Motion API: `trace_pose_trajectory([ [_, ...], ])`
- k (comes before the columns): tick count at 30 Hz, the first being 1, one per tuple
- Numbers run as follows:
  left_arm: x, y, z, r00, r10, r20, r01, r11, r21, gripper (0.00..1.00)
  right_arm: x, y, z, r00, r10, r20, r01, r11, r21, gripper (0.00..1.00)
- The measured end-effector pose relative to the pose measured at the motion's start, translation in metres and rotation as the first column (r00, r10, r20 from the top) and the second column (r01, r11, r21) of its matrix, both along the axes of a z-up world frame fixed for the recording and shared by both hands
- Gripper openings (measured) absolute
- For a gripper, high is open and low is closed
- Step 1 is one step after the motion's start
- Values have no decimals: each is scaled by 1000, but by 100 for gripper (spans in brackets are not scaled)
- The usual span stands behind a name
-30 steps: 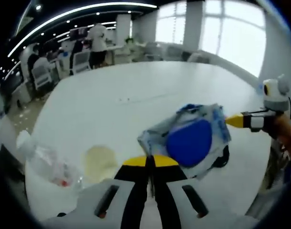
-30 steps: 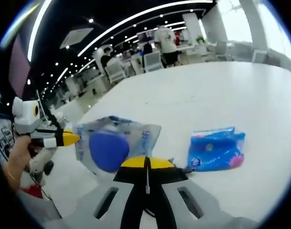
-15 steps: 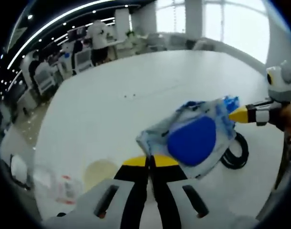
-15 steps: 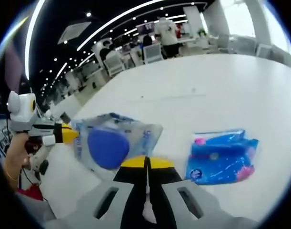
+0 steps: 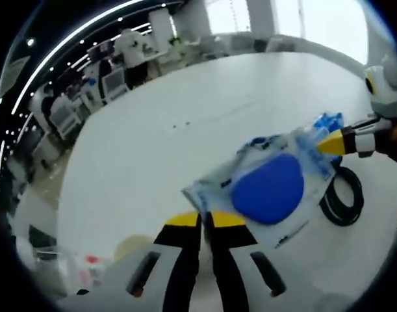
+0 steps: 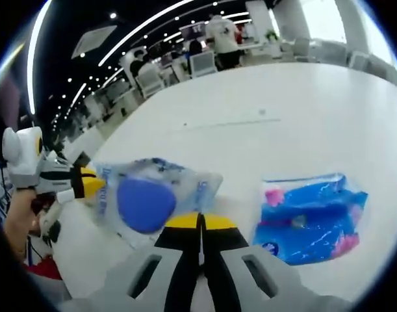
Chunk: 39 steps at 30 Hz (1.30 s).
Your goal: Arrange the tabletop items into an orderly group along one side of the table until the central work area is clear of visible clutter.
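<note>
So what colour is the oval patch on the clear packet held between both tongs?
Solid blue, on the clear packet; clearest in the left gripper view.

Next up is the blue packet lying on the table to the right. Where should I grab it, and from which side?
Take the blue packet by its near edge, the crinkled seam facing the right gripper. It lies flat on the white table, so come in low from that side and pinch the thin edge, not the bulging middle. Both grippers are now shut on the clear pouch; free one first.
</note>
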<state>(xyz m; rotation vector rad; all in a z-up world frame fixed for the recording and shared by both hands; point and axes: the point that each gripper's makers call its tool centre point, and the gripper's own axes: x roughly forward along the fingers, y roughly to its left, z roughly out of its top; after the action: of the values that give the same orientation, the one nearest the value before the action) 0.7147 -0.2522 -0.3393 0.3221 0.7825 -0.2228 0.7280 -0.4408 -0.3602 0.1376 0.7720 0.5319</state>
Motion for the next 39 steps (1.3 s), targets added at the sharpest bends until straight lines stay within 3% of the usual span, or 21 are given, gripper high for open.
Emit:
trace_pose_trajectory([
  [3, 2, 1, -3, 1000, -6, 7, 5, 999, 33, 3, 2, -1, -3, 1000, -6, -2, 6, 1000, -16, 1],
  [5, 11, 0, 4, 994, -73, 79, 64, 993, 103, 5, 2, -2, -4, 1000, -11, -3, 11, 1000, -22, 1],
  [7, 9, -2, 3, 995, -74, 68, 65, 990, 129, 4, 3, 0, -6, 1000, -8, -4, 8, 1000, -26, 1],
  [10, 9, -10, 2, 995, -80, 68, 74, 993, 88, 4, 5, 2, -10, 1000, 14, -2, -14, 999, -45, 1],
  [14, 7, -12, -1, 995, -84, 63, 78, 993, 90, 8, 7, 0, -9, 1000, 21, 6, -20, 998, -51, 1],
  [19, 2, -15, -2, 996, -81, 46, 79, 996, 44, 11, 10, -4, -11, 999, 21, 24, -19, 997, -78, 1],
  [24, -4, -18, 5, 995, -86, 47, 86, 996, 5, 18, 17, -7, -2, 997, -14, 71, 21, 995, -97, 1],
  [28, -8, -22, 14, 994, -89, 62, 92, 995, -50, 22, 15, -4, 6, 997, -37, 74, 42, 997, -61, 3],
  [39, -27, -23, 42, 992, -80, 96, 93, 986, -136, 39, -10, 7, 26, 997, 13, 76, -9, 999, -50, 34],
])
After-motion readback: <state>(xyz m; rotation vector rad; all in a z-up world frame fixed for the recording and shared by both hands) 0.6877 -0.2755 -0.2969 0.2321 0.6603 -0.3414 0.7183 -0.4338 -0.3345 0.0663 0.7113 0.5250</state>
